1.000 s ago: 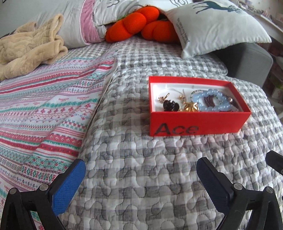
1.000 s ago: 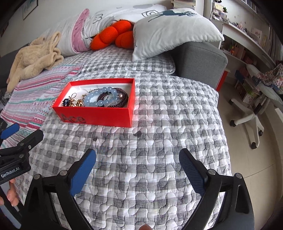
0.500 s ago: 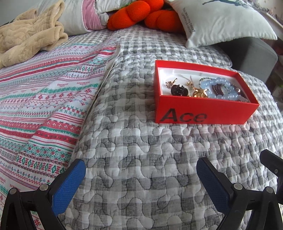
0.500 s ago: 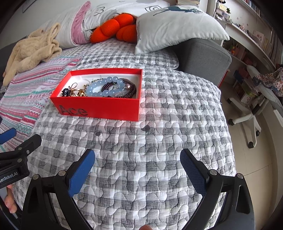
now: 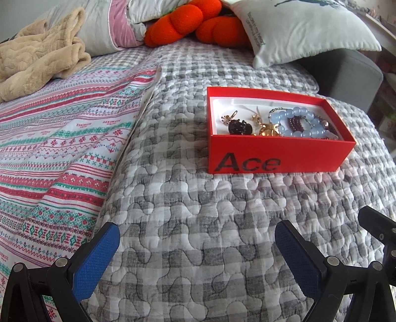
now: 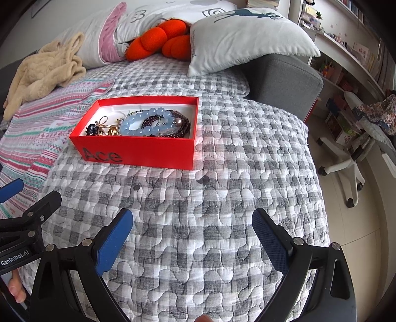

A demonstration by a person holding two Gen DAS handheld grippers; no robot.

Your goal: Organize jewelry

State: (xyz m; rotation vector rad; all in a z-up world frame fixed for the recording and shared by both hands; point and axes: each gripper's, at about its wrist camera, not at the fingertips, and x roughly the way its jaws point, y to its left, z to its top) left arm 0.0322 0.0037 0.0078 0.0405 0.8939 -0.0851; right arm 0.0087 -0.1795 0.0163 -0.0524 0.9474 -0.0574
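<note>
A red open box marked "Ace" (image 5: pixel 277 158) (image 6: pixel 138 151) sits on the grey checked quilt. Inside lie a pale blue bead bracelet (image 5: pixel 297 121) (image 6: pixel 146 121), a dark red bead bracelet (image 5: pixel 294 122) (image 6: pixel 182 126), gold pieces (image 5: pixel 268 131) (image 6: pixel 109 128) and a dark brooch (image 5: pixel 240 127) (image 6: pixel 91 128). My left gripper (image 5: pixel 195 257) is open and empty, well short of the box. My right gripper (image 6: pixel 191 239) is open and empty, also short of the box. The left gripper's arm shows at the left edge of the right wrist view (image 6: pixel 24 223).
A striped patterned blanket (image 5: pixel 61 138) covers the bed's left side. Beige fleece (image 5: pixel 39 62), orange plush (image 5: pixel 195 22) and a deer pillow (image 6: pixel 247 37) lie at the back. A grey sofa arm (image 6: pixel 284 79) and an office chair (image 6: pixel 351 158) stand to the right.
Both grippers have moved a little closer to the red box, which now looks larger in both views. Both stay open and empty.
</note>
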